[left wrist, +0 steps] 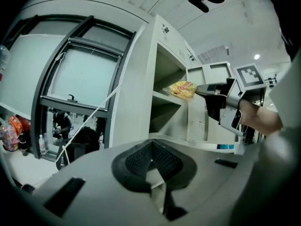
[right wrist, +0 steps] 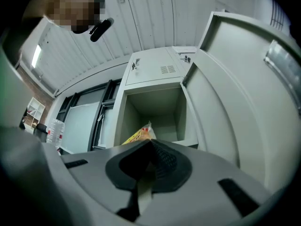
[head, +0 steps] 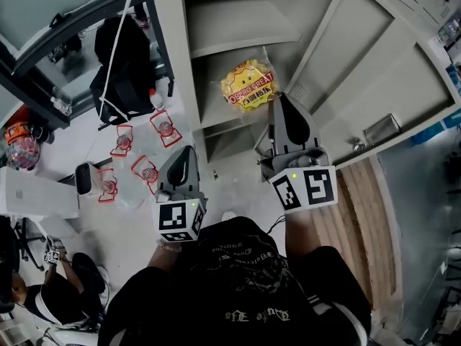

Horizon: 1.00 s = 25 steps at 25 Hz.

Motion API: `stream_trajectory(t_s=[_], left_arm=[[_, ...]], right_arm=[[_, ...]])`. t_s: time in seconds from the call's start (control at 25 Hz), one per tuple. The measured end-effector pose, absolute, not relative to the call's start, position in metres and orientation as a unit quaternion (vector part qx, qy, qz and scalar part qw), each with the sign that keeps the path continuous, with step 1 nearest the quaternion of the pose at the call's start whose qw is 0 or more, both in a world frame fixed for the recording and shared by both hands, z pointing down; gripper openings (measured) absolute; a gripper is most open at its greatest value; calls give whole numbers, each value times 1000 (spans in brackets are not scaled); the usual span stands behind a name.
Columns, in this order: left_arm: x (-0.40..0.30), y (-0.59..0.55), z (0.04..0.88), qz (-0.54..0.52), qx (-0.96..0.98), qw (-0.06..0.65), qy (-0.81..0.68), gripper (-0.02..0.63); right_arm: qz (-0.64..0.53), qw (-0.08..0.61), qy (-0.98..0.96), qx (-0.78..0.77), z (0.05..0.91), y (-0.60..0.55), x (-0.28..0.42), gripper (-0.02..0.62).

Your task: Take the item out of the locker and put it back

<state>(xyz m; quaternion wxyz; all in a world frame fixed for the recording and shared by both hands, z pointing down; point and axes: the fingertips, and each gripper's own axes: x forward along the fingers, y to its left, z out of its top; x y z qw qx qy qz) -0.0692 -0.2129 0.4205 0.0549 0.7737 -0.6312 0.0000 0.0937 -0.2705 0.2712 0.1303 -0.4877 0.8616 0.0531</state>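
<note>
The right gripper [head: 279,101] is reaching forward into the open locker [head: 216,34] with its jaws drawn fully together, and by the look of both gripper views they are nipping the near right edge of the yellow snack bag [head: 248,85]. The pinch itself is sitting behind the jaw tips, so the hold is a judgement. The bag is lying straight ahead of this gripper and slightly to its left, hanging at the mouth of the middle compartment just above the shelf [head: 216,125], face up toward the head camera. It is puffy and nearly as wide as it is long, with no strong long axis. Its red banner is running crosswise to the gripper's line and appears to be reading "OBERO GREAT", with a row of Chinese characters under it that are too small to make out. The left gripper [head: 185,152] is hanging lower and further back, well apart from the bag, with its jaws closed together on nothing, so the right one is clearly the nearer. The locker door [head: 374,63] is standing swung wide to the right of the right gripper, leaving a free path straight in or out
</note>
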Motion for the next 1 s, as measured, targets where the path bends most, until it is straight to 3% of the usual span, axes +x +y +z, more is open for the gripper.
stream_trajectory(t_s=[0.6, 1.0], left_arm=[[-62, -214, 423, 7, 767, 46, -640, 6], [-78, -214, 430, 14, 747, 53, -662, 6]], right_arm=[[40, 175, 845, -503, 214, -329, 92, 3], [7, 161, 838, -521, 206, -378, 84, 3]])
